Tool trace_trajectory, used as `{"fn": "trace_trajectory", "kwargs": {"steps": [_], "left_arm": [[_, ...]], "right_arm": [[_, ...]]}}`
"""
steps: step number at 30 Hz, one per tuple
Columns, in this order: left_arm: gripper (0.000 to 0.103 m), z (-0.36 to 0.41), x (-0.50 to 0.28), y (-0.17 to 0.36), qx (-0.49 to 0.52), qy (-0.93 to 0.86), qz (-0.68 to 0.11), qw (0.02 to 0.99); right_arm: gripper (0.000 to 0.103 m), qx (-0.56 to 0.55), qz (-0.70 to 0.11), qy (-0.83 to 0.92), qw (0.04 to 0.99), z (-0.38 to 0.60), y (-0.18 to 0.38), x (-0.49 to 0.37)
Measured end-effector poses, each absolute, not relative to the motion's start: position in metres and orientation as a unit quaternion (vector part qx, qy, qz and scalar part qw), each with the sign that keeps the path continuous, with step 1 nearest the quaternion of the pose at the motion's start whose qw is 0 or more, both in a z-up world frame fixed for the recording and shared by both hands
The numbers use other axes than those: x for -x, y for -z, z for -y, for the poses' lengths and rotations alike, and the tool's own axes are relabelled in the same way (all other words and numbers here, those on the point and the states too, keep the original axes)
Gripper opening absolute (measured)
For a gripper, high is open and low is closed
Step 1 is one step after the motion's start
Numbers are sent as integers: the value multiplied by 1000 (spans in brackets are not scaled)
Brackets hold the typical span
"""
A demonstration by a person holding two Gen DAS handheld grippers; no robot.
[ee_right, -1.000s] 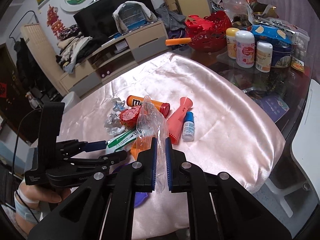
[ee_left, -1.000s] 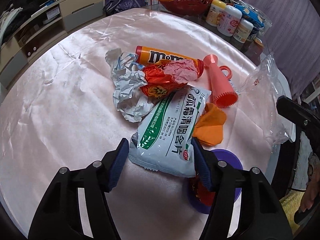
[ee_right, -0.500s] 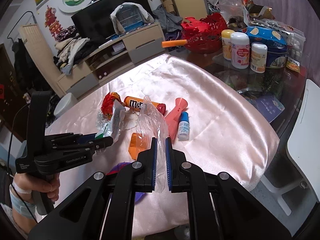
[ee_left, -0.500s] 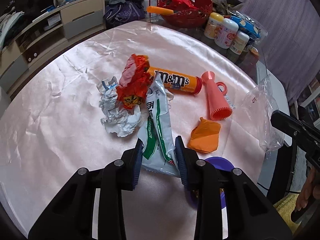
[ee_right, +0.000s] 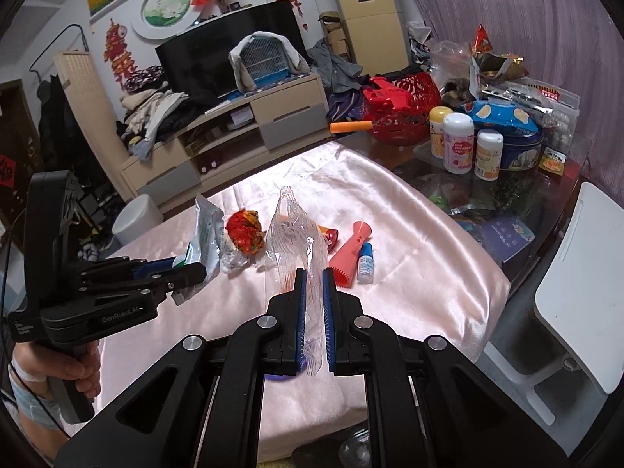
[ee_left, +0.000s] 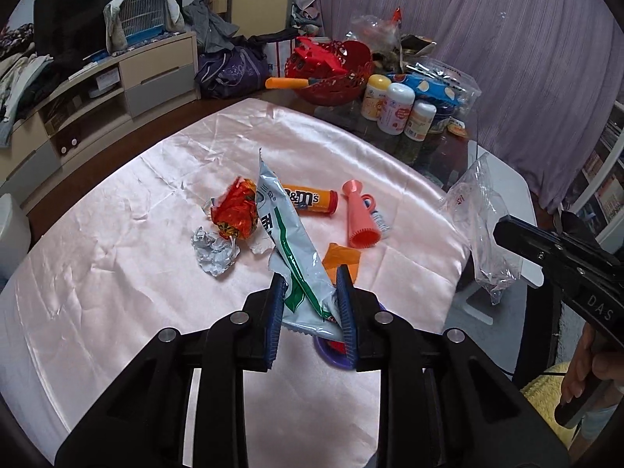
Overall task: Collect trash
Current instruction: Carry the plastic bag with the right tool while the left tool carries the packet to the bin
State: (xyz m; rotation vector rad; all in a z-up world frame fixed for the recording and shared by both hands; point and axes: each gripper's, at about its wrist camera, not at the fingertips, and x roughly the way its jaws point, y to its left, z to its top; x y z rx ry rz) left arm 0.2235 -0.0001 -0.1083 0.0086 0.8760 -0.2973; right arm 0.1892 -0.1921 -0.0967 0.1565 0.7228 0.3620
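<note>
My left gripper point(ee_left: 310, 273) is shut on a white and green snack packet point(ee_left: 288, 234) and holds it upright above the pink tablecloth point(ee_left: 117, 273); the packet also shows in the right wrist view point(ee_right: 206, 234). My right gripper point(ee_right: 312, 273) is shut on a clear plastic bag point(ee_right: 292, 241), which hangs off the table's right side in the left wrist view point(ee_left: 479, 218). On the cloth lie a crumpled orange-red wrapper point(ee_left: 236, 214), crumpled foil point(ee_left: 214, 251), an orange scrap point(ee_left: 341, 255) and an M&M's tube point(ee_left: 312, 202).
A pink cone-shaped tool point(ee_left: 358, 214) and a small dropper bottle point(ee_right: 366, 263) lie right of the trash. A purple lid point(ee_left: 331, 347) sits under my left fingers. Bottles point(ee_left: 396, 109), a red basket point(ee_left: 331, 74) and snack bags crowd the far glass table. A white chair point(ee_right: 577, 292) stands right.
My left gripper closed on the snack packet and lifted it off the cloth, tipping it upright. The orange-red wrapper rolled left off it. The right gripper kept holding the bag.
</note>
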Motion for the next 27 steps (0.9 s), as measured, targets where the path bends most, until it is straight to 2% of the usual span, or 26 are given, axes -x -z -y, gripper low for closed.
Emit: {"fn": "trace_trajectory", "kwargs": {"steps": [5, 11, 27], "left_arm": [[25, 11, -188, 88, -6, 156, -405, 901], [25, 28, -149, 93, 0, 173, -413, 894], [25, 88, -74, 173, 8, 254, -477, 841]], "right_arm": [[10, -68, -339, -162, 924, 202, 84, -158], [10, -52, -346, -133, 928, 219, 87, -118], [10, -78, -429, -85, 896, 267, 166, -50]]}}
